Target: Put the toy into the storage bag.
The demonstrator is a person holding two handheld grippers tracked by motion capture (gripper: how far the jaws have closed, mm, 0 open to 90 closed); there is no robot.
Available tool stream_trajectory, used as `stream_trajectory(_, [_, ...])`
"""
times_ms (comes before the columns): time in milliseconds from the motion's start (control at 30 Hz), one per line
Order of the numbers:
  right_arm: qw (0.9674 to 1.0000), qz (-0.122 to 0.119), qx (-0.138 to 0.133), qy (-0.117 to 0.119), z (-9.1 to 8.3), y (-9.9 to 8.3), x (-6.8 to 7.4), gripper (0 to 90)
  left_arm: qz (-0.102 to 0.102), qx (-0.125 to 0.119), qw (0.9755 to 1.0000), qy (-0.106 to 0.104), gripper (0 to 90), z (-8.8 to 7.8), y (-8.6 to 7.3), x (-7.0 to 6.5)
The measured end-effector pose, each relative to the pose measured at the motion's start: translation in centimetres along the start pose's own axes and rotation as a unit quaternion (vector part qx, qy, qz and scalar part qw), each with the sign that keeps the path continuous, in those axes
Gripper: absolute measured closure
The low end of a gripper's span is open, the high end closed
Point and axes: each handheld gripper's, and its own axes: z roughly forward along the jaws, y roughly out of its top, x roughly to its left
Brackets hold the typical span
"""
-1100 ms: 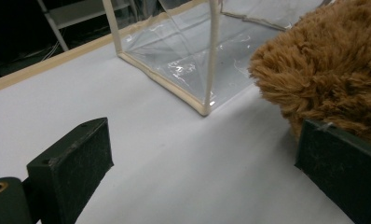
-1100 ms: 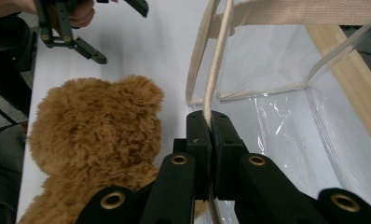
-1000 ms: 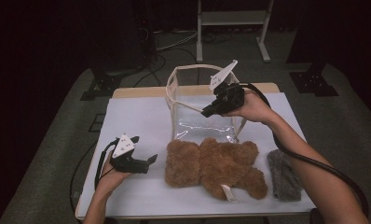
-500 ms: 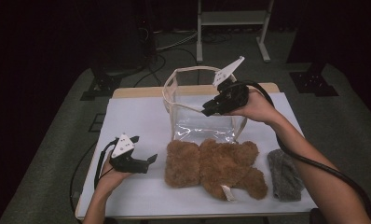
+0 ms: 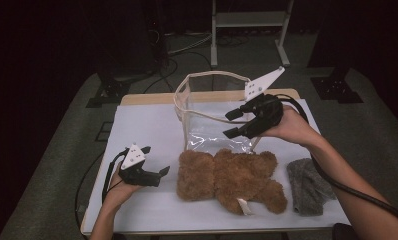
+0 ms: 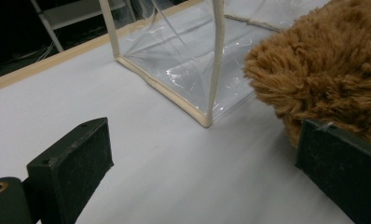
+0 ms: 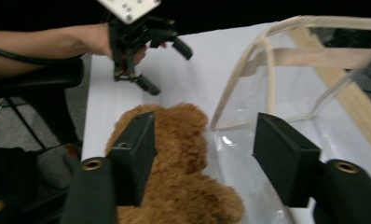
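Above, right gripper (image 5: 232, 123) raised beside clear bag (image 5: 207, 117), jaws just opened, released; left gripper (image 5: 157, 162) low near teddy bear (image 5: 232, 175), jaws apart, empty.

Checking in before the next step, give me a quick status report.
Right hand-held gripper just opened, empty, over the clear bag. Left hand-held gripper open beside teddy bear. Bear flat before bag; nothing blocking.

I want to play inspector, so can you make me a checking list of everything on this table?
Surface: white table, wooden far edge.
Job's things: clear bag standing open; brown teddy bear lying in front of it.
Clutter: grey cloth beside the bear.
Grippers: right gripper above the bag, jaws just opened, nothing between them; left gripper open, near the bear.
Cables: black cable along the right forearm.
Surroundings: dark floor, metal stand.
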Motion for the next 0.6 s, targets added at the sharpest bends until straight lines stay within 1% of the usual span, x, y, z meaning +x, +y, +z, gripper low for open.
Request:
stream_trajectory(67, [1.0, -0.002, 0.006, 0.005, 0.4, -0.4, 0.6, 33.2, -0.004, -0.003, 1.0, -0.001, 3.1, 0.0, 0.0, 0.0])
stream_trajectory(100, [0.9999, -0.001, 0.009, 0.015, 0.8, -0.9, 1.1, 32.0, -0.002, -0.004, 1.0, 0.001, 3.1, 0.0, 0.1, -0.1])
stream_trajectory(167, [0.9998, 0.0, 0.01, 0.016, 1.0, -1.2, 1.4, 30.7, 0.002, -0.001, 1.0, 0.0, 3.1, 0.0, 0.1, -0.2])
stream_trajectory(267, [0.9997, -0.001, 0.015, 0.019, 2.0, -2.3, 2.1, 28.4, 0.001, -0.002, 1.0, 0.001, 3.1, -0.1, 0.1, -0.1])
stream_trajectory(333, [0.9995, -0.001, 0.026, 0.018, 2.8, -3.0, 2.5, 26.7, 0.002, -0.003, 1.0, 0.001, 3.1, -0.2, 0.1, -0.1])
stream_trajectory(433, [0.999, -0.005, 0.042, 0.018, 4.1, -4.2, 2.8, 25.3, 0.003, -0.001, 1.0, 0.0, 3.1, -0.2, 0.1, -0.1])
stream_trajectory(467, [0.9986, -0.001, 0.05, 0.016, 4.6, -4.5, 2.9, 24.1, 0.003, -0.001, 1.0, 0.0, 3.1, -0.2, 0.1, -0.1])
stream_trajectory(533, [0.9985, 0.005, 0.053, 0.017, 5.3, -5.2, 3.0, 24.0, 0.001, -0.002, 1.0, 0.0, 3.1, -0.3, 0.1, 0.0])
stream_trajectory(567, [0.9981, 0.005, 0.058, 0.02, 5.7, -5.6, 3.0, 24.0, 0.003, -0.003, 1.0, 0.0, 3.1, -0.3, 0.1, 0.0])
stream_trajectory(600, [0.9981, 0.01, 0.058, 0.019, 5.9, -5.8, 3.1, 23.9, 0.001, -0.005, 1.0, 0.001, 3.1, -0.3, 0.1, 0.0])
